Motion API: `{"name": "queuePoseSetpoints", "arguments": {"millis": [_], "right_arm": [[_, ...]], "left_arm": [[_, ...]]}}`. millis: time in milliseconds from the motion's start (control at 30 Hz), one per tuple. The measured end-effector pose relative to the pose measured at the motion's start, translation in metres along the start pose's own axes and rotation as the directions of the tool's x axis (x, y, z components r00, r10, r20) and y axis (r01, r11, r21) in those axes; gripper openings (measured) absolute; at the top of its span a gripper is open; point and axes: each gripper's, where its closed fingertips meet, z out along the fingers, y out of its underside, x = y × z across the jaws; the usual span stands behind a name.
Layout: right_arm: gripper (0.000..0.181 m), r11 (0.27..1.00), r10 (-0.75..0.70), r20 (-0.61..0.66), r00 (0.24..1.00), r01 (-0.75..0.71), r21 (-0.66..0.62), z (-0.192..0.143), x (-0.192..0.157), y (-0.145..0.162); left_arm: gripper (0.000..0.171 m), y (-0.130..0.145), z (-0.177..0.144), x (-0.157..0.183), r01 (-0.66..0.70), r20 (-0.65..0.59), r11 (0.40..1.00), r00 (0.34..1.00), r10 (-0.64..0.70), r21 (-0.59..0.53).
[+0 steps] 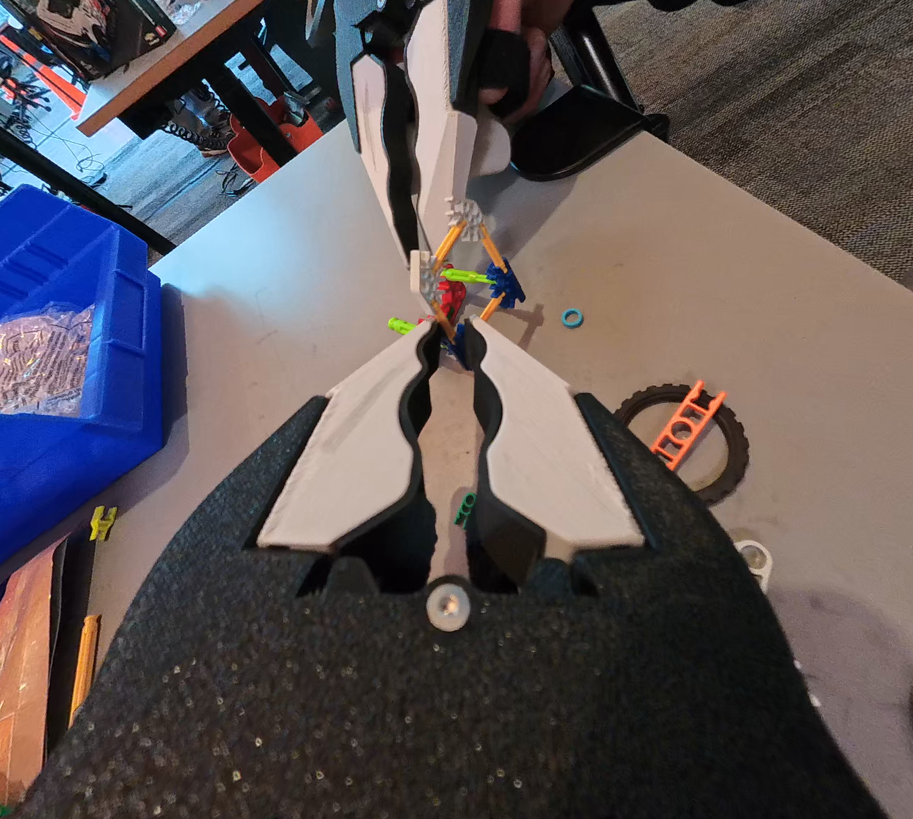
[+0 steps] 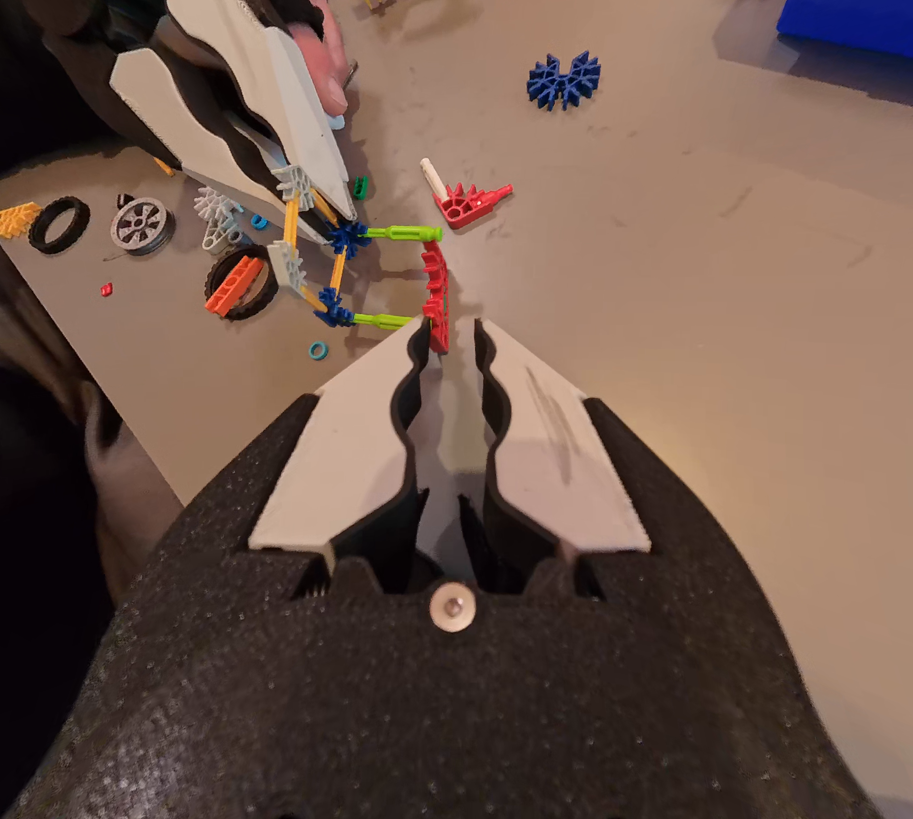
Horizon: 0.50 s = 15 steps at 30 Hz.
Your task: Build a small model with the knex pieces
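A small model of yellow rods, blue and grey connectors, two lime rods and a red connector is held over the grey table. My left gripper is shut on one of its blue connectors; it also shows in the right wrist view, coming in from the upper left. My right gripper is narrowly open, with the red connector's lower end between its tips, against the left finger. In the left wrist view it reaches down from above to the model's far side.
A blue bin stands at the left. A black tyre with an orange piece, a teal ring and a green clip lie near. A loose blue connector, a red connector with white rod, a grey wheel and the table edge are close. There is about 6 centimeters between the tips of the two grippers. The green clip is about 8 centimeters from my left fingertips. The right camera catches it too, in the right wrist view.
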Motion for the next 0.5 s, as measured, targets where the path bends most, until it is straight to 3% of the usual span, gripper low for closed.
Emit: {"name": "queuePoseSetpoints", "arguments": {"millis": [500], "right_arm": [[0.012,0.998,0.057,0.027,0.998,-0.057,0.014,0.0003,0.0001,-0.0016]], "left_arm": [[0.006,-0.0046,-0.0021,-0.0059,-0.001,0.037,1.000,0.999,0.001,0.022]]}}
